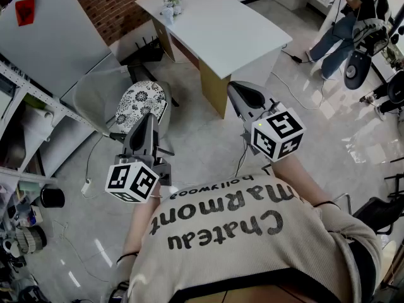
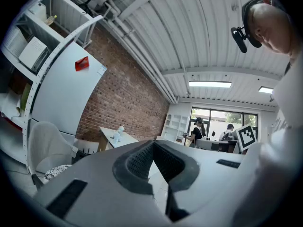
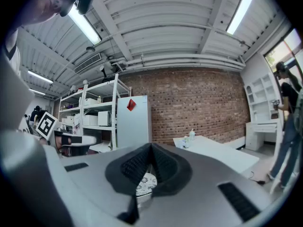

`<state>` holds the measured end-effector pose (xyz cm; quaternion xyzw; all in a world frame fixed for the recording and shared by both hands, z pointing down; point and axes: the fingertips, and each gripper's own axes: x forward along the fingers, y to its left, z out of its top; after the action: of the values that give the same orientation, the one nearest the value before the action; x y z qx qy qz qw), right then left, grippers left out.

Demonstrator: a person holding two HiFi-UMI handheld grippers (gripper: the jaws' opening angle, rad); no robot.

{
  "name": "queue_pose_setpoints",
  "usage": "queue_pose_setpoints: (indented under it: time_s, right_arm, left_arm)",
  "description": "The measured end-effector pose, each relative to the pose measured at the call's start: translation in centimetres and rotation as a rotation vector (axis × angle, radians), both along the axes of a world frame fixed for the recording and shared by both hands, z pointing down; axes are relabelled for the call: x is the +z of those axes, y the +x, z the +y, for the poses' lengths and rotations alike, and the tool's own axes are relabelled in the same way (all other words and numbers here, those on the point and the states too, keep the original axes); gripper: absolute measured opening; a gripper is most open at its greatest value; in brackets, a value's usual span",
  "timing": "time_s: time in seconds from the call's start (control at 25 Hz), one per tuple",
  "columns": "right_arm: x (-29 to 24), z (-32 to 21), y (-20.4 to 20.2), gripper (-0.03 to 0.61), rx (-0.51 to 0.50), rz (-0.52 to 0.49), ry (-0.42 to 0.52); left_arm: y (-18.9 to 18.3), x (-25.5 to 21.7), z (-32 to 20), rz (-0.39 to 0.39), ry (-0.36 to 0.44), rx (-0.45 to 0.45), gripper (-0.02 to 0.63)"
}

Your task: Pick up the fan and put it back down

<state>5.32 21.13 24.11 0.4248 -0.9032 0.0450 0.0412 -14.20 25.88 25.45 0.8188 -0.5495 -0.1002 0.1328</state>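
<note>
My left gripper (image 1: 147, 120) and right gripper (image 1: 238, 92) are both shut, empty, pointing level toward the table (image 1: 240, 30); can't spot the fan, so neither's nearer.

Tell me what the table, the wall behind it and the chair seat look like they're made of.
Table: smooth matte white top, probably laminate or painted board. Its legs show a light wood tone. Wall: bare red brick with visible mortar lines. Chair seat: likely a fabric cushion, going by its black-and-white floral print.
</note>
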Motion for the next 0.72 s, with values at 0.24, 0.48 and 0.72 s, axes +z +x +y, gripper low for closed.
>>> queue_pose_setpoints:
  time_s: [0.24,0.48,0.72]
  right_arm:
    - [0.1,-0.3,0.2,0.003,-0.002,-0.036,-0.023]
    - [0.3,-0.4,0.6,0.003,0.035,-0.058,-0.027]
    - [0.6,-0.7,0.3,0.003,0.069,-0.175,-0.046]
  left_arm:
    - [0.1,0.0,-0.1,0.002,0.003,-0.008,0.000]
    - [-1.1,0.5,0.3,0.043,0.007,-0.002,0.000]
    - [-2.8,2.0,0.1,0.030,-0.014,0.018,0.000]
